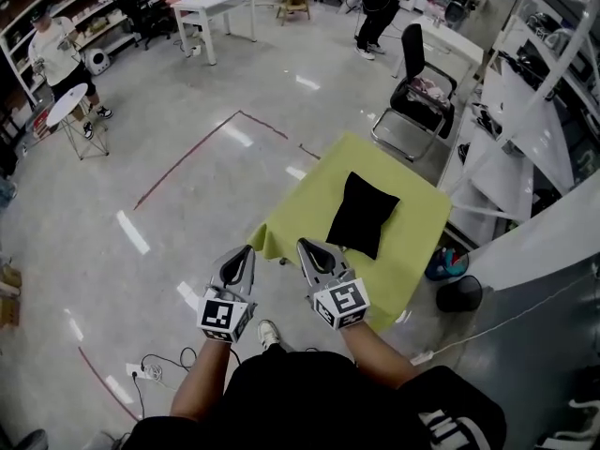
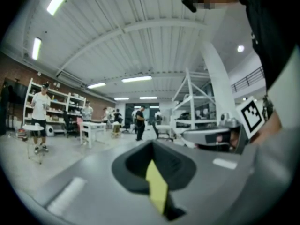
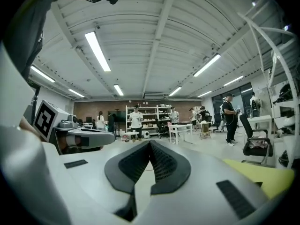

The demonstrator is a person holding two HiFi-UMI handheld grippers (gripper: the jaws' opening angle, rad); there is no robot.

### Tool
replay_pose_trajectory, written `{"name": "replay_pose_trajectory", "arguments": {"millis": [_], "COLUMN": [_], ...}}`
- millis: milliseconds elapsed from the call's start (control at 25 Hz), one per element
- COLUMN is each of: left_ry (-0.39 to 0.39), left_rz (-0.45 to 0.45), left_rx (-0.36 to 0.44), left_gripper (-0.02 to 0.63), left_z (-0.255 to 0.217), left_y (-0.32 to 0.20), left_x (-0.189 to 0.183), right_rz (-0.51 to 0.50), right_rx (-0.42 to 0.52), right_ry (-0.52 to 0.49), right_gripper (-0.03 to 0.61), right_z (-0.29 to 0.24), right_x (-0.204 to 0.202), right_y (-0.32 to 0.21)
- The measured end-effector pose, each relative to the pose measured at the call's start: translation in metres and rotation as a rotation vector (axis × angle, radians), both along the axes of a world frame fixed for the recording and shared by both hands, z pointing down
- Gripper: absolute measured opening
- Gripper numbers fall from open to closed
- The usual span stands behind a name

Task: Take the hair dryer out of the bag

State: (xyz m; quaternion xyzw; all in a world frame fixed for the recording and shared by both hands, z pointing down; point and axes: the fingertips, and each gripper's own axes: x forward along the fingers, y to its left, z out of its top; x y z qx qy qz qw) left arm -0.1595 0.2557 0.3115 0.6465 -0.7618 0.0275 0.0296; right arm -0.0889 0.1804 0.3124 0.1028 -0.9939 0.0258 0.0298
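Black ribbed pads meet flush on the right gripper (image 3: 149, 165), and the left gripper (image 2: 154, 170) has its jaws pressed together as well, with nothing caught in either. The sliver of yellow-green in the slot under the left pads we take for the cloth beyond, not something gripped. We hold both grippers level and side by side just in front of our body, tips toward the table (image 1: 417, 251), because we stand short of its near corner and have nothing within reach yet. On the yellow-green cloth (image 1: 314, 204) that drapes the table lies the black bag (image 1: 363, 214), flat and near the middle, well apart from both grippers. The hair dryer shows nowhere, so we judge it sits inside the bag and the task has not begun. Closed jaws suit carrying empty grippers; we judge they must part before one can pin the bag and the other reach its mouth, which we cannot locate from here.
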Motion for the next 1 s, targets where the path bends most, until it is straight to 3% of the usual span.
{"name": "replay_pose_trajectory", "arguments": {"millis": [400, 720, 1000], "left_ry": [-0.006, -0.009, -0.004], "left_rz": [0.138, 0.244, 0.332], "left_rx": [0.001, -0.019, -0.041], "left_gripper": [0.006, 0.006, 0.006], "left_z": [0.005, 0.009, 0.024], "left_y": [-0.023, -0.058, -0.1], "left_x": [-0.039, -0.035, -0.01], "right_rz": [0.142, 0.225, 0.301], "right_rx": [-0.049, -0.067, -0.106], "right_ry": [-0.012, 0.049, 0.087], "right_gripper": [0.006, 0.006, 0.006], "right_z": [0.003, 0.019, 0.044], "right_x": [-0.034, -0.018, 0.008], "right_y": [-0.017, -0.037, -0.07]}}
